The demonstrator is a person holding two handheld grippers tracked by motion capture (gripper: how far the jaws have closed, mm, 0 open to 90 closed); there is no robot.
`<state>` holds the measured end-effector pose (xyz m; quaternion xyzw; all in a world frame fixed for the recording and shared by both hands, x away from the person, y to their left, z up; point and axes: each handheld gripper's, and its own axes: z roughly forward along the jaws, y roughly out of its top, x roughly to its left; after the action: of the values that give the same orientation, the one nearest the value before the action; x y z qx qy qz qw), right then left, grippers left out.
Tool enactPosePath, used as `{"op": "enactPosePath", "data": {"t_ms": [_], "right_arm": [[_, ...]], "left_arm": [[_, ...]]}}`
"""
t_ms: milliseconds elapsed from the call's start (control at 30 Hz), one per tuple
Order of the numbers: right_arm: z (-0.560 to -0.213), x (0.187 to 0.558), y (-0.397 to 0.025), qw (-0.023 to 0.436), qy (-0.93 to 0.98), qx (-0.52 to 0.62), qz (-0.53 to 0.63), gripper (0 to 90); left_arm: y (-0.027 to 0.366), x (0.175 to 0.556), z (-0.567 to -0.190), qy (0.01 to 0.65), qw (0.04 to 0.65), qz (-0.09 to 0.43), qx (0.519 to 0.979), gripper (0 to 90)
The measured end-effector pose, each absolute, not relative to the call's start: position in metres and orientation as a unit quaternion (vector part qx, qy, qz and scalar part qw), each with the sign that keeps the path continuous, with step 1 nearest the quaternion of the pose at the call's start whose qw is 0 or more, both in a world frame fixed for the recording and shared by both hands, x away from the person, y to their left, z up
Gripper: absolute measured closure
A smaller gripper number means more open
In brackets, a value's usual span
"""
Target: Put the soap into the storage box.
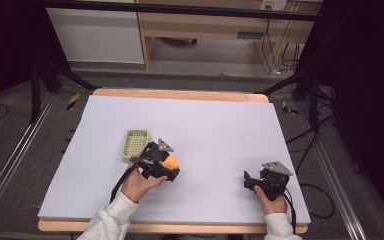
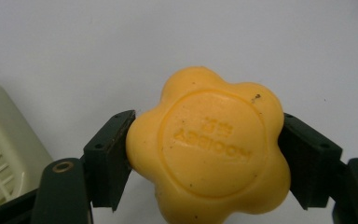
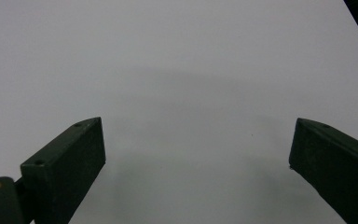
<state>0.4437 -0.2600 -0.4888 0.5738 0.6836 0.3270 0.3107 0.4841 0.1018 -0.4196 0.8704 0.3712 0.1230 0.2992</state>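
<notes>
A yellow flower-shaped soap bar (image 2: 209,149) with embossed letters sits clamped between the two black jaws of my left gripper (image 2: 207,154). In the high view that left gripper (image 1: 167,167) holds the soap bar (image 1: 172,162) just right of a pale green slotted soap dish (image 1: 135,142). A corner of the soap dish (image 2: 2,154) shows at the left of the left gripper view. My right gripper (image 1: 247,180) rests low over the mat at the front right, held by a hand. Its jaws stand wide apart in the right gripper view (image 3: 198,158), with bare mat between them.
A pale lilac mat (image 1: 220,125) covers the wooden table (image 1: 180,93). Black frame legs and cables stand on the floor at both sides. A wooden desk (image 1: 205,25) is behind the table.
</notes>
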Motion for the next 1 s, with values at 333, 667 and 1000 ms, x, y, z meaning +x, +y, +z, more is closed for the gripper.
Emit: {"op": "enactPosePath", "data": {"t_ms": [333,667,1000], "right_arm": [[-0.489,0.444,-0.26,0.31,0.684,0.573,0.327,4.1],[-0.489,0.444,-0.259,0.307,0.684,0.575,0.328,4.1],[-0.489,0.444,-0.26,0.307,0.685,0.575,0.327,4.1]], "left_arm": [[0.116,0.49,-0.411,0.385,0.306,0.133,0.861,26.6],[0.133,0.497,-0.401,0.403,0.317,0.141,0.847,26.5],[0.143,0.502,-0.398,0.416,0.319,0.149,0.839,26.5]]}}
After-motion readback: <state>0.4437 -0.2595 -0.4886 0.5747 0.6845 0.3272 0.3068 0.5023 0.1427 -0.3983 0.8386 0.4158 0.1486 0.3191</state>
